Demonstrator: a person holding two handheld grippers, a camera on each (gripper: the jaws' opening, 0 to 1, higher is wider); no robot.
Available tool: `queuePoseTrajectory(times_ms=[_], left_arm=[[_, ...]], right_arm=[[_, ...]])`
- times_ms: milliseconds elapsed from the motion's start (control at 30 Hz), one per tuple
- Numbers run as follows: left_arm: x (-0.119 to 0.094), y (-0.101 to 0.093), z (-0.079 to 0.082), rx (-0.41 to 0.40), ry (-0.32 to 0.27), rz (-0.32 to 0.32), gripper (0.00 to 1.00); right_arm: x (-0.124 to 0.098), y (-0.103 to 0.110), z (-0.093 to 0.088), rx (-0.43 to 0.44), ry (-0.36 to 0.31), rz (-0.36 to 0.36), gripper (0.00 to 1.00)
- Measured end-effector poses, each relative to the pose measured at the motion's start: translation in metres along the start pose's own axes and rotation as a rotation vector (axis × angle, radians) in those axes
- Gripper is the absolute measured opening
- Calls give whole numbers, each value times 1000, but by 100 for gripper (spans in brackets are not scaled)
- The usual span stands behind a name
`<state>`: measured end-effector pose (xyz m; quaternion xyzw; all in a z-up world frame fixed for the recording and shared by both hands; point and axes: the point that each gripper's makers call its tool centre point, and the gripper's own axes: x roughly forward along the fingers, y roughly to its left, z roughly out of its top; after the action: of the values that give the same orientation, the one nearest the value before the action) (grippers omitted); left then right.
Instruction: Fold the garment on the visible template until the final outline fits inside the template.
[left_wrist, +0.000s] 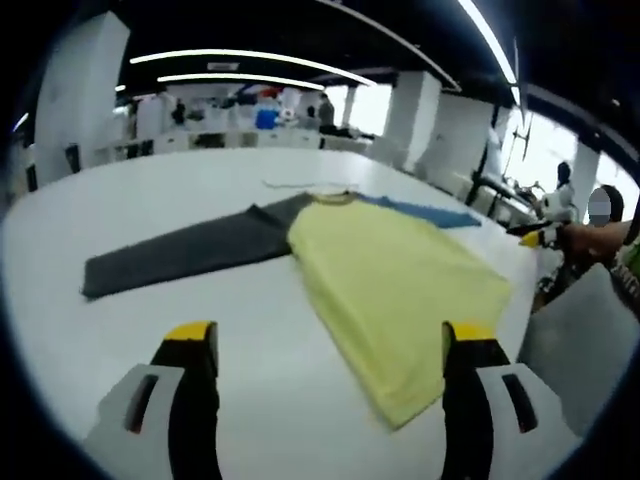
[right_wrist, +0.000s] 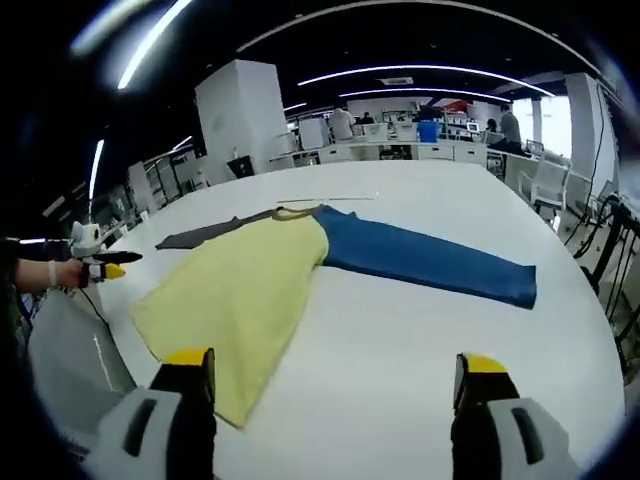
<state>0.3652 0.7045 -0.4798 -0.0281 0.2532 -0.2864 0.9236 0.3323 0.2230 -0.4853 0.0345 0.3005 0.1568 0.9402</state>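
On the white table (left_wrist: 130, 200): garment (left_wrist: 400, 275) lying flat, yellow body, one grey sleeve (left_wrist: 190, 250) and one blue sleeve (right_wrist: 425, 260) spread out to either side. Yellow collar at the end farthest from both cameras. Thin pale line (right_wrist: 330, 198) on the tabletop just beyond the collar (cord or template edge, cannot tell). Hem end of garment nearest the grippers.

Left gripper (left_wrist: 330, 345) hovering above the table near the hem, jaws wide apart, nothing between them; one jaw over bare table, the other over the yellow edge. Right gripper (right_wrist: 330, 375) likewise spread wide and empty, near the hem.

Beyond the garment: office space with white pillar (right_wrist: 240, 110), desks, ceiling light strips (left_wrist: 240, 58).
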Motion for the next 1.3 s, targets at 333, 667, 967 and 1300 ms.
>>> queuePoseTrajectory(times_ms=[333,667,967,1300], left_arm=[[-2,16,1,-19,-33,-12,99],[-2,5,7,-31,-48,3,98],[-4,-4,12,-33,-54,15,96],[-6,3,9,-51,-45,30,94]], right_arm=[[-6,-21,9,17,-28,-51,100],[-5,-37,11,33,-22,-83,98],[-5,-65,24,112,-59,-132,92],[-3,-128,32,168,-77,-253,78]])
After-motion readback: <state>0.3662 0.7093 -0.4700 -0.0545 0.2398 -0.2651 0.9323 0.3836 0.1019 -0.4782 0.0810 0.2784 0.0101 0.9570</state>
